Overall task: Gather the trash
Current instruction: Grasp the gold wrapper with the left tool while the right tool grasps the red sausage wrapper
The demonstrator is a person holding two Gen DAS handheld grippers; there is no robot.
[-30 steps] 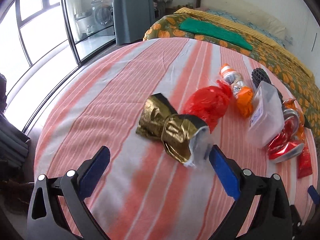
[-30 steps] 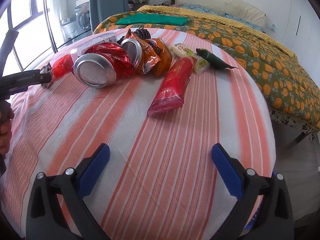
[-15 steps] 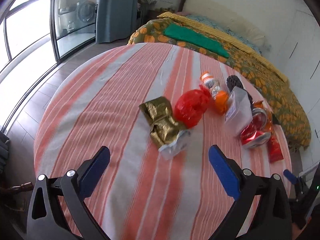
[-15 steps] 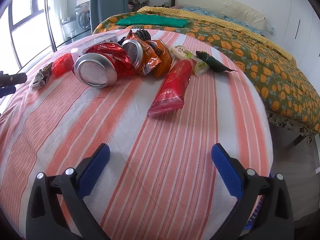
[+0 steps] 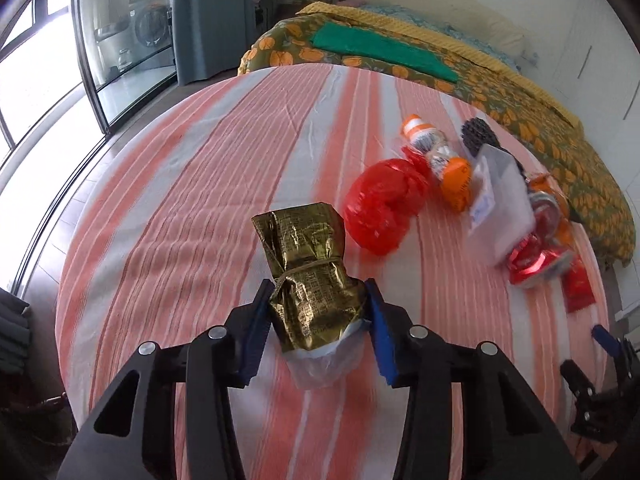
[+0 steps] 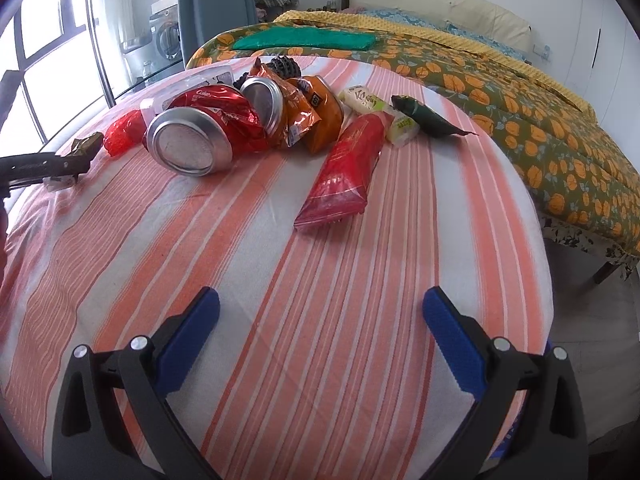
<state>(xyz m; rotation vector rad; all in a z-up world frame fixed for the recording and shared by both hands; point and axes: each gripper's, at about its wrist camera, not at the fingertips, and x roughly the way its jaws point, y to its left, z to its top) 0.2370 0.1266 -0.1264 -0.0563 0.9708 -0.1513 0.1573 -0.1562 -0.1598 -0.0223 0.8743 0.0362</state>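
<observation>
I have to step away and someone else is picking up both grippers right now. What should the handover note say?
Left gripper: shut on the gold wrapper, near the table's left side; whether it is lifted yet is unclear.
Right gripper: open, holding nothing, over bare tablecloth.
On the table: red bag, orange-capped bottle, clear box, crushed Coke can, second can, orange snack bags, red packet, white bar wrapper, green wrapper.
Done: first piece gripped.
Left: everything else. No bin is in view.
</observation>
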